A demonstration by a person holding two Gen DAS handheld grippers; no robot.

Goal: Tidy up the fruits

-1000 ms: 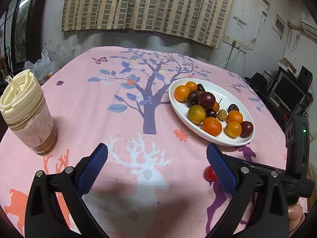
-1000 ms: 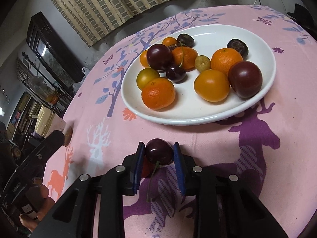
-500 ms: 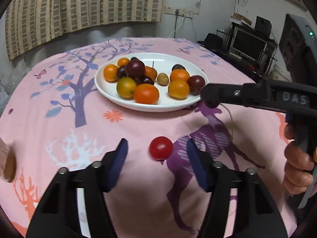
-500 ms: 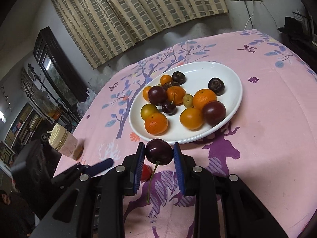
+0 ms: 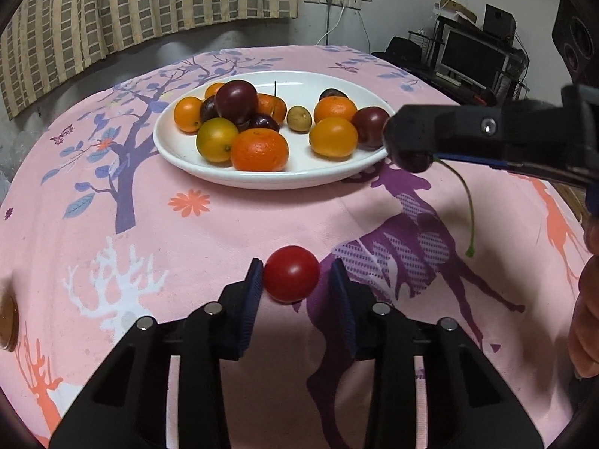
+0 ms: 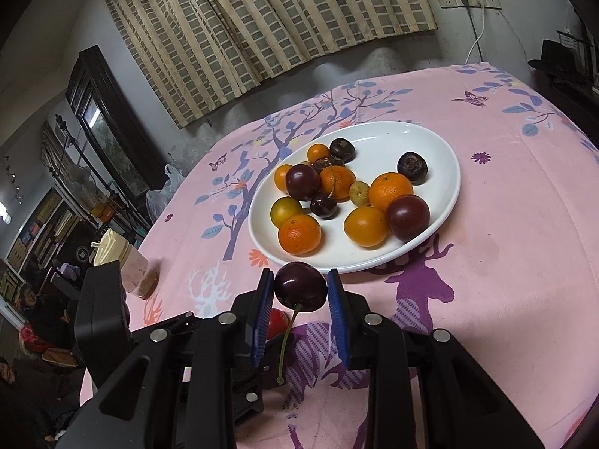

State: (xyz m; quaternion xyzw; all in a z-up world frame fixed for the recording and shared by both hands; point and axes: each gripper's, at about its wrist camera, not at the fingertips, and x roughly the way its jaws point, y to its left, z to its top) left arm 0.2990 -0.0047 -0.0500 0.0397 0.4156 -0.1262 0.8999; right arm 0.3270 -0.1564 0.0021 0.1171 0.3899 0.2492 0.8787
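Observation:
A white oval plate (image 5: 187, 149) (image 6: 445, 187) holds several oranges, dark plums and cherries on the pink tablecloth. My right gripper (image 6: 300, 292) is shut on a dark cherry (image 6: 300, 287) with a hanging stem, held in the air near the plate's front rim; it also shows in the left wrist view (image 5: 413, 159). My left gripper (image 5: 295, 277) straddles a red cherry tomato (image 5: 291, 278) on the cloth. Its left pad touches the tomato and a small gap shows at the right pad. The tomato peeks out behind my right fingers (image 6: 276, 322).
A lidded drink cup (image 6: 123, 262) with a straw stands at the table's left side. A plastic bag (image 6: 164, 191) lies at the far left edge. A monitor and speakers (image 5: 471, 56) stand beyond the table's right edge.
My left gripper has moved forward and narrowed around the red tomato. My right gripper has lifted the cherry higher and nearer the plate's rim.

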